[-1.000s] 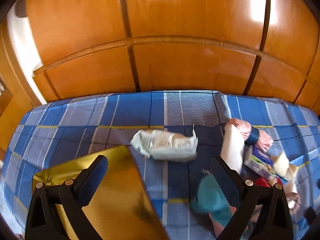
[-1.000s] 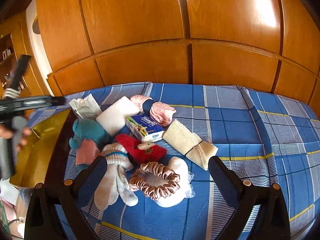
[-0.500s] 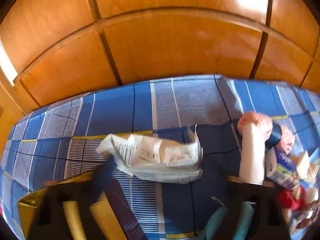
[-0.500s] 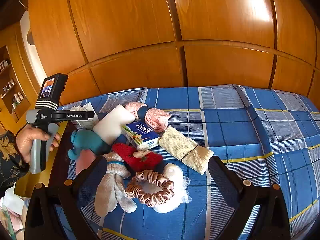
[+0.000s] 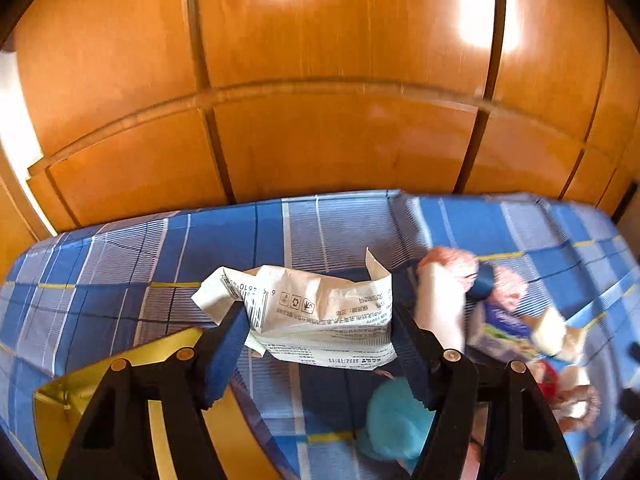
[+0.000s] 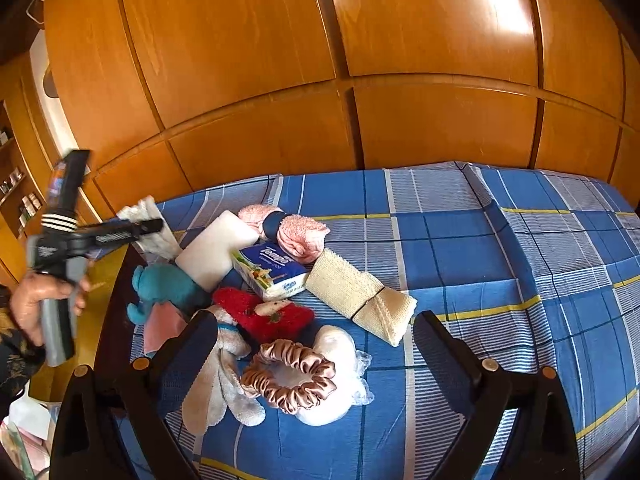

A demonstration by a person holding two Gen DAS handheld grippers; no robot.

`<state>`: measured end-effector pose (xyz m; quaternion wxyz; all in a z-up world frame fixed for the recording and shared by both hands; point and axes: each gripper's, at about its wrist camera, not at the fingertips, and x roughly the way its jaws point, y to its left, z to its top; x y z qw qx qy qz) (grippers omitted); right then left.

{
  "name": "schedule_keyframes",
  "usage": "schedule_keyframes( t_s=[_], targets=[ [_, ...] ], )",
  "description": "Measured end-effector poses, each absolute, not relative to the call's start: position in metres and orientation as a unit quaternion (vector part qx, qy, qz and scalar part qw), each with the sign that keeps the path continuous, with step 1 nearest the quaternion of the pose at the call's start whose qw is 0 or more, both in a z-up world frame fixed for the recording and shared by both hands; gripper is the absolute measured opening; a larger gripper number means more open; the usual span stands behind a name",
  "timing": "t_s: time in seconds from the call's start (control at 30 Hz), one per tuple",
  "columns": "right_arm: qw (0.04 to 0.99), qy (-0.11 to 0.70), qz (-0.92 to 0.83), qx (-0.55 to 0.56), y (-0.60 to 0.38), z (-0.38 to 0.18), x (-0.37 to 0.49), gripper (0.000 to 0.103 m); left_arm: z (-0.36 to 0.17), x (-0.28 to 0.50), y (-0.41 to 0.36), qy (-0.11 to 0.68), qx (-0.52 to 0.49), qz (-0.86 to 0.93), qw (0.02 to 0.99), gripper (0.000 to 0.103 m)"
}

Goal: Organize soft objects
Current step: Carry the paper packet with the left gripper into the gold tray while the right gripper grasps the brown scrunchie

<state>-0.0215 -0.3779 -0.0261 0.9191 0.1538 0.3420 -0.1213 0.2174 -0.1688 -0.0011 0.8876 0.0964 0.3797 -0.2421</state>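
Observation:
A crumpled white printed packet [image 5: 320,316] sits between the fingers of my left gripper [image 5: 320,340], which have closed on its two ends; it looks lifted off the blue checked bedspread [image 5: 224,248]. The right wrist view shows the left gripper [image 6: 150,225] holding that packet [image 6: 150,236] above the bed. My right gripper [image 6: 316,344] is open and empty over a pile of soft things: a satin scrunchie [image 6: 290,376], a knit glove [image 6: 222,380], a red plush [image 6: 264,314], a teal plush [image 6: 168,286], a tissue pack [image 6: 272,270], a beige rolled cloth [image 6: 360,296], a pink towel roll [image 6: 288,228].
A gold box [image 5: 80,404] lies at the left, at the bed's edge. Wooden wardrobe doors [image 6: 320,80] stand behind the bed. The right part of the bedspread [image 6: 520,260] carries no objects. A white foam block [image 6: 216,250] lies in the pile.
My left gripper has moved forward to the white packet and closed its fingers on it; the packet now hangs above the bed. My right gripper has barely moved.

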Motion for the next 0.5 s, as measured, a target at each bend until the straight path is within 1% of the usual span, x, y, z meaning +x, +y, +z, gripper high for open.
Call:
schedule_keyframes(
  t_s=[0.07,0.1,0.27,0.33,0.47,0.5],
  targets=[
    [0.918,0.347,-0.117,0.153,-0.377,-0.027,-0.020,0.096,0.009,0.206,-0.162,0.372,0.085,-0.246,0.891,0.071],
    [0.918,0.349,-0.113,0.152,-0.375,-0.028,-0.020,0.092,0.015,0.198,-0.157,0.367,0.081,-0.246,0.893,0.071],
    [0.918,0.363,-0.090,0.133,-0.362,-0.033,-0.017,0.086,0.033,0.156,-0.137,0.343,0.077,-0.248,0.903,0.071],
    [0.918,0.367,-0.076,0.128,-0.356,-0.034,-0.015,0.081,0.035,0.143,-0.130,0.341,0.070,-0.249,0.904,0.071],
    [0.918,0.374,-0.058,0.120,-0.347,-0.038,-0.014,0.078,0.031,0.118,-0.115,0.346,0.061,-0.241,0.905,0.071],
    [0.916,0.378,-0.055,0.120,-0.346,-0.039,-0.014,0.076,0.029,0.110,-0.111,0.349,0.057,-0.242,0.903,0.071]
  ],
)
